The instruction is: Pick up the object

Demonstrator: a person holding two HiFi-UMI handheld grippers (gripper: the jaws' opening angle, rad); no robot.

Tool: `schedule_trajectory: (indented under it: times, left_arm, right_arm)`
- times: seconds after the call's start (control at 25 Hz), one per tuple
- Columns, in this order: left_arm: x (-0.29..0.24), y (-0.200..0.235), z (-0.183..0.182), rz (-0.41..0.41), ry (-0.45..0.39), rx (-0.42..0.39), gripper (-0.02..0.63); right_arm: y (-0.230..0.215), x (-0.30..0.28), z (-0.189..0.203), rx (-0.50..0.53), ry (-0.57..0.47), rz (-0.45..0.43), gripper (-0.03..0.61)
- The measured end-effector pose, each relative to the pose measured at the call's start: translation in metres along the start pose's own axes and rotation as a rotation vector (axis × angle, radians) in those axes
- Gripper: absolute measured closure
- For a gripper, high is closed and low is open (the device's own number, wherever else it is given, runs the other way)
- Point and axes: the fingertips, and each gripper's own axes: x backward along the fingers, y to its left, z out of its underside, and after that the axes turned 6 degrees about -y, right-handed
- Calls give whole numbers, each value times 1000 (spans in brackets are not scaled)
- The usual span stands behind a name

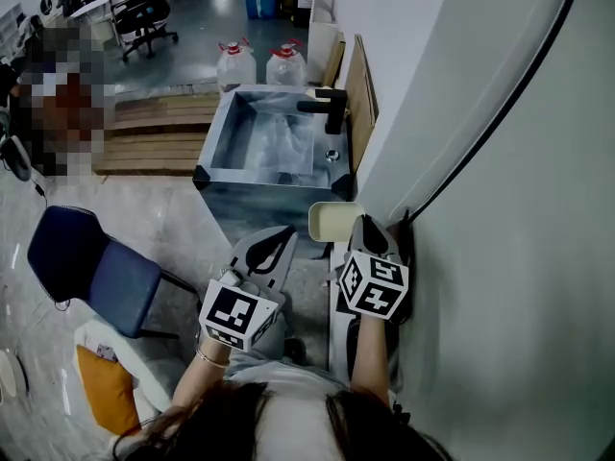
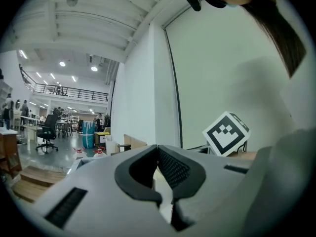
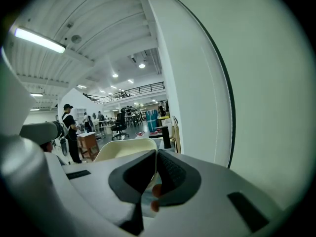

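Observation:
A cream, square-cornered dish (image 1: 332,221) hangs in the air just short of the sink, held by its right edge in my right gripper (image 1: 361,227), which is shut on it. In the right gripper view the dish (image 3: 122,149) rises behind the left jaw, with the right gripper (image 3: 156,155) pinching its rim. My left gripper (image 1: 281,239) floats just left of the dish, shut with nothing in it. In the left gripper view the left gripper (image 2: 157,150) has its pads together, and the right gripper's marker cube (image 2: 226,133) shows to its right.
A grey sink basin (image 1: 219,134) with a black tap (image 1: 330,109) lies straight ahead. Two water jugs (image 1: 259,63) stand behind it. A white wall (image 1: 500,190) with a black cable runs along the right. A blue chair (image 1: 91,267) and a wooden pallet (image 1: 154,137) are at the left.

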Motion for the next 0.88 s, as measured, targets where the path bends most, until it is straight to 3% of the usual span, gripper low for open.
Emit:
schedule_trajectory:
  times: [0.88]
  left_arm:
    - [49,-18,-9,-6,6,-30,606]
  right_arm:
    - [27,70,-21,-27,-84,-10,545]
